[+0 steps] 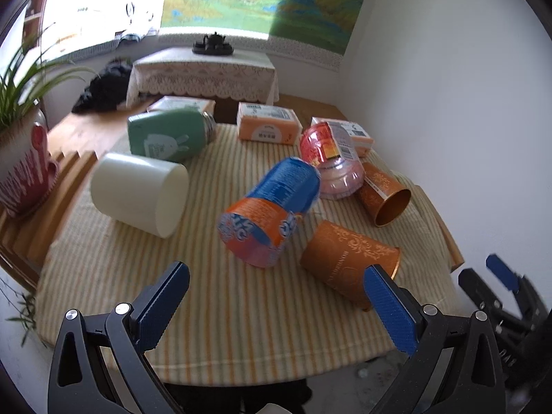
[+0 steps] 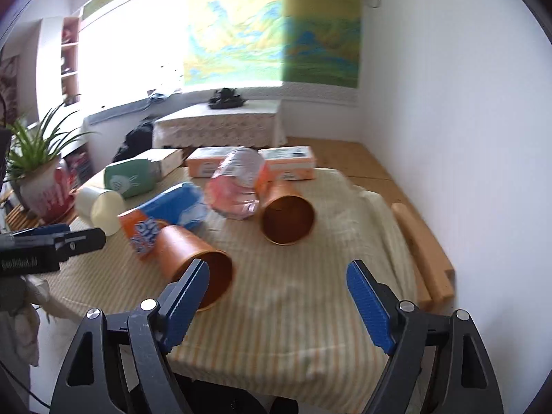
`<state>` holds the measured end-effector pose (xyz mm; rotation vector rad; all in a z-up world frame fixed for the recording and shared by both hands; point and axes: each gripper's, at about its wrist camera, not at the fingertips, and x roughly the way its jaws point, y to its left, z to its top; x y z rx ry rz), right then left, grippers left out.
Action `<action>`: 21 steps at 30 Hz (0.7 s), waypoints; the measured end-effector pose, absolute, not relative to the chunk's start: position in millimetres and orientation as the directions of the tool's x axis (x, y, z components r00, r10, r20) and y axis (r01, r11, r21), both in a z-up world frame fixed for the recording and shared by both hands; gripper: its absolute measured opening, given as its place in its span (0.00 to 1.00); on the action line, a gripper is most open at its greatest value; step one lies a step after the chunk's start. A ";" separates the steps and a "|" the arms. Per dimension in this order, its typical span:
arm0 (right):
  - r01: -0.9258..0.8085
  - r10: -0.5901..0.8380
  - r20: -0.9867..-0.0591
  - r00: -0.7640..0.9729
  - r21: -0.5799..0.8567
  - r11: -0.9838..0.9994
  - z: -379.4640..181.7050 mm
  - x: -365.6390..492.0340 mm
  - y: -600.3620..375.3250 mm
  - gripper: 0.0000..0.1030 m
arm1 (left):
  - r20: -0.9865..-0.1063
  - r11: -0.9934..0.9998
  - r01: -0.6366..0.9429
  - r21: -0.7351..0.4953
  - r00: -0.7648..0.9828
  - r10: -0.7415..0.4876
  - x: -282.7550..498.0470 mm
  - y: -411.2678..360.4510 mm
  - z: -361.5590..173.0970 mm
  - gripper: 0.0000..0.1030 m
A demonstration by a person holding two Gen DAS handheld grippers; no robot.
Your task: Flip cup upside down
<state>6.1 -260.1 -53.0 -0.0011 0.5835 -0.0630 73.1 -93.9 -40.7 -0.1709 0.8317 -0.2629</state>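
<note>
Several cups lie on their sides on a striped cloth [image 1: 241, 310]. A near orange cup [image 1: 345, 255] [image 2: 196, 258] lies with its mouth toward the table's front. A second orange cup [image 1: 383, 193] [image 2: 286, 214] lies behind it. A white cup [image 1: 138, 191] [image 2: 100, 207] lies at the left. A blue and orange cup [image 1: 272, 203] [image 2: 162, 217] lies in the middle. My left gripper [image 1: 276, 296] is open and empty above the front of the cloth. My right gripper [image 2: 277, 296] is open and empty, just right of the near orange cup.
A green bottle [image 1: 169, 134], a pink plastic cup [image 1: 331, 158] and orange boxes [image 1: 265, 126] lie at the back of the cloth. A potted plant [image 1: 24, 158] stands at the left. A white wall [image 1: 448, 103] is close on the right. A wooden strip [image 2: 424, 252] edges the table's right side.
</note>
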 end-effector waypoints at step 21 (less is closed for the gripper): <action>0.102 -0.105 -0.505 0.857 -0.033 0.994 -59.9 -22.4 -288.2 0.76 | -0.797 0.728 -0.330 -0.601 0.324 -0.510 135.0 -127.2 -105.8 0.98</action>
